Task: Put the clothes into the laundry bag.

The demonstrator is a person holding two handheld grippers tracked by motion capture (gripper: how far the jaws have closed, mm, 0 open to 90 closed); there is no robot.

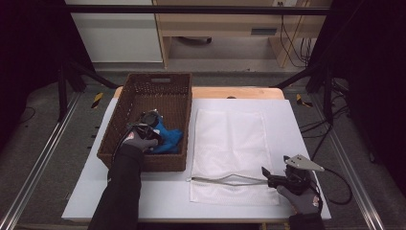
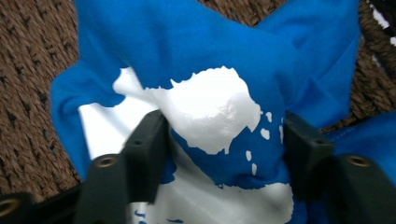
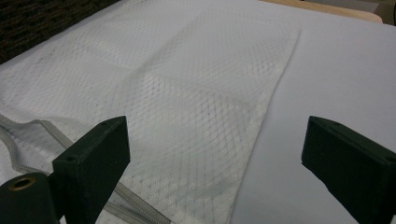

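Note:
A blue cloth with a white print [image 1: 171, 139] lies crumpled at the near right of a brown wicker basket [image 1: 143, 162]. My left gripper [image 1: 157, 134] reaches down into the basket onto it. In the left gripper view the blue cloth [image 2: 215, 60] bulges up between the two jaws of my left gripper [image 2: 224, 144], which stand partly apart on either side of the fold. A white mesh laundry bag [image 1: 230, 139] lies flat right of the basket, its zipper [image 1: 225, 180] along the near edge. My right gripper [image 1: 266, 173] rests open at the bag's near right corner [image 3: 187, 93].
The white table sheet [image 1: 297, 124] covers a wooden table whose far edge [image 1: 239, 92] shows behind it. Metal rails [image 1: 43, 153] run along both sides on the floor. A cable [image 1: 342, 191] trails from the right gripper near the table's right edge.

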